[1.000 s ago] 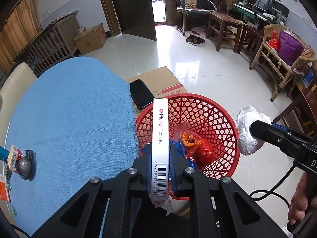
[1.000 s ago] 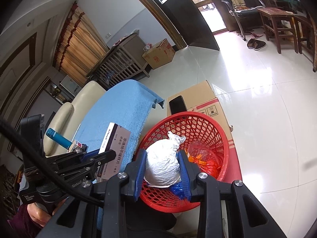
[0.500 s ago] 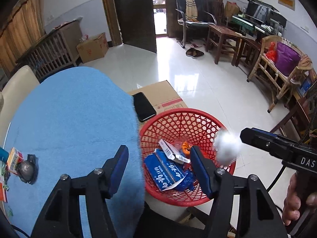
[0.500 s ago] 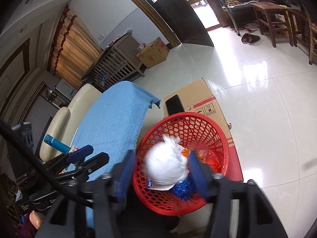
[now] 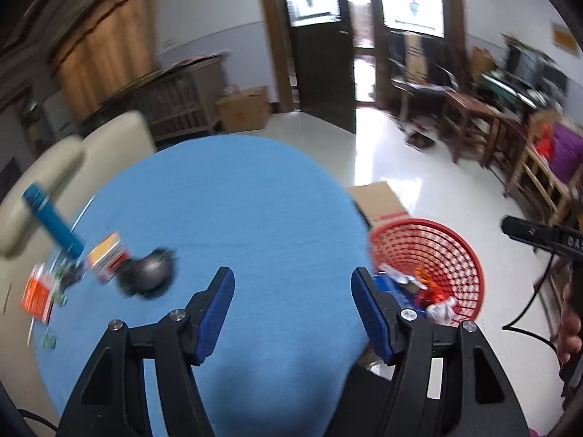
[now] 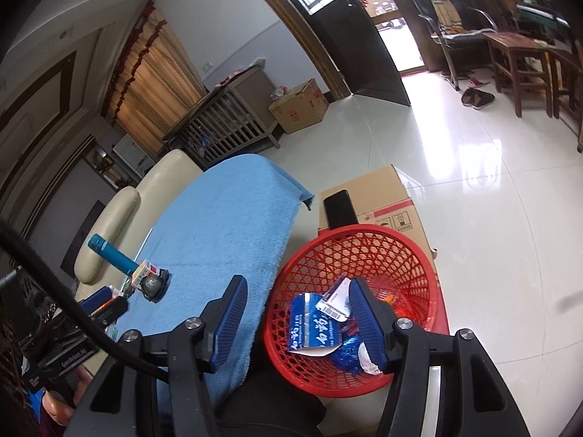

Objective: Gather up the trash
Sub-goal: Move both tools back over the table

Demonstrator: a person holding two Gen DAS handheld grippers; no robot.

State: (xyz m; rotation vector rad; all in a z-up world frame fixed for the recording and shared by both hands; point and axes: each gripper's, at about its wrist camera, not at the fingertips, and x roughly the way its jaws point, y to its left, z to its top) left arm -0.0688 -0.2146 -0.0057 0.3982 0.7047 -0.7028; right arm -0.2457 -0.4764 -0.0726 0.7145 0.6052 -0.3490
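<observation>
A red mesh basket (image 6: 382, 247) stands beside the blue-towelled table (image 6: 218, 225) and holds a blue toothpaste box (image 6: 309, 331), a white carton (image 6: 333, 300), a white bag (image 6: 366, 358) and red wrappers. It also shows in the left wrist view (image 5: 437, 244). My right gripper (image 6: 295, 315) is open and empty over the basket's near rim. My left gripper (image 5: 291, 307) is open and empty over the table (image 5: 233, 196). A dark crumpled ball (image 5: 147, 276), a small orange-white box (image 5: 107, 255) and a blue tube (image 5: 53, 220) lie at the table's left.
A cardboard box (image 6: 379, 196) with a black phone (image 6: 339, 207) on it sits behind the basket. A cream sofa (image 6: 120, 211) lies beyond the table. Wooden chairs (image 6: 521, 62) stand at the far right on the tiled floor.
Both grippers opened: the white carton and the white bag dropped into the basket. My left gripper then swung left over the table.
</observation>
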